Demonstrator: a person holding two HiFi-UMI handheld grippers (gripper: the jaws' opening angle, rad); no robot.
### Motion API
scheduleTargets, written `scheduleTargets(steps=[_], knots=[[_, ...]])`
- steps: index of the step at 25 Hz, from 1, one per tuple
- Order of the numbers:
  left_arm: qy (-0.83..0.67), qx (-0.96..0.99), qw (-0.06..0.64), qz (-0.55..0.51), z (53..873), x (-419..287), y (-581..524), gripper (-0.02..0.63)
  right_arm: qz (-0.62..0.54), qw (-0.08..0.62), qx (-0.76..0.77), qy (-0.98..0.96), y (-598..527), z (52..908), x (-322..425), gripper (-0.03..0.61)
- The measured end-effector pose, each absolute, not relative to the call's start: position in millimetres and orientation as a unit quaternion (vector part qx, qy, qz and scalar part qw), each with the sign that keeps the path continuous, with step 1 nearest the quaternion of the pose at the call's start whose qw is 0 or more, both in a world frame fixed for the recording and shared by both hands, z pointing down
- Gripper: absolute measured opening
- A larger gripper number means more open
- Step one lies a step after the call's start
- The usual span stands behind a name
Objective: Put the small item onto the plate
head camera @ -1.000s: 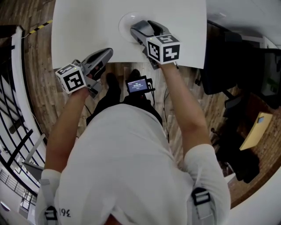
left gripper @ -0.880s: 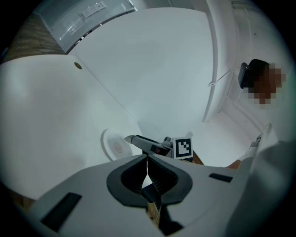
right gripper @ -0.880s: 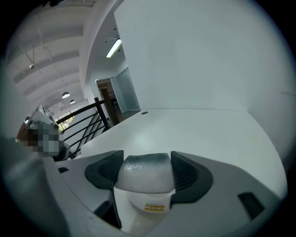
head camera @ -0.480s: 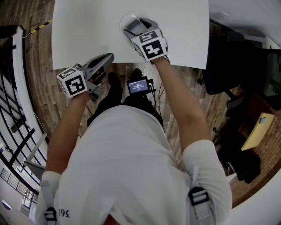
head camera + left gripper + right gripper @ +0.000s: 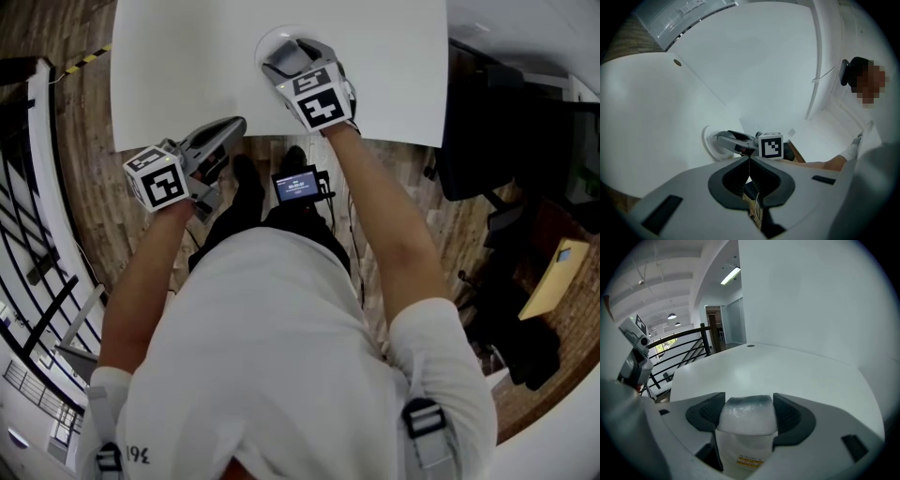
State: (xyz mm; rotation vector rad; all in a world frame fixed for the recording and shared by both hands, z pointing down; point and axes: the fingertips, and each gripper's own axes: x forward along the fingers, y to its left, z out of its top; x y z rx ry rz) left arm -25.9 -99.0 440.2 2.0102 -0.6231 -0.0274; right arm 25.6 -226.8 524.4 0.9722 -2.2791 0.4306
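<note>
The small item (image 5: 745, 427), a white little bottle with a frosted cap, sits between the pads of my right gripper (image 5: 746, 405), which is shut on it. In the head view, my right gripper (image 5: 284, 58) hangs over the white plate (image 5: 265, 39) at the middle of the white table (image 5: 169, 66); the bottle is hidden there. My left gripper (image 5: 228, 128) is shut and empty at the table's near edge. From the left gripper view, the shut left gripper (image 5: 749, 161) looks at the right gripper (image 5: 723, 139) above the plate (image 5: 707, 144).
A black device with a lit screen (image 5: 298, 183) hangs at the person's waist below the table edge. A railing (image 5: 37, 234) runs along the left over wooden floor. Dark chairs (image 5: 487, 122) stand to the right of the table.
My right gripper has rolled and shifted left and down over the plate, still holding the bottle. The left gripper has stayed almost still.
</note>
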Motion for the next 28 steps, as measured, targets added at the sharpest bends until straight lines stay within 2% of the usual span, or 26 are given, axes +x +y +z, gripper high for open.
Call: scheduleTargets(steps=[28], knots=[[-0.256,0.831,0.494,-0.010,442,-13,-100,0.005,0.134,0.368,0.364,-0.845,-231,557,39,0.325]])
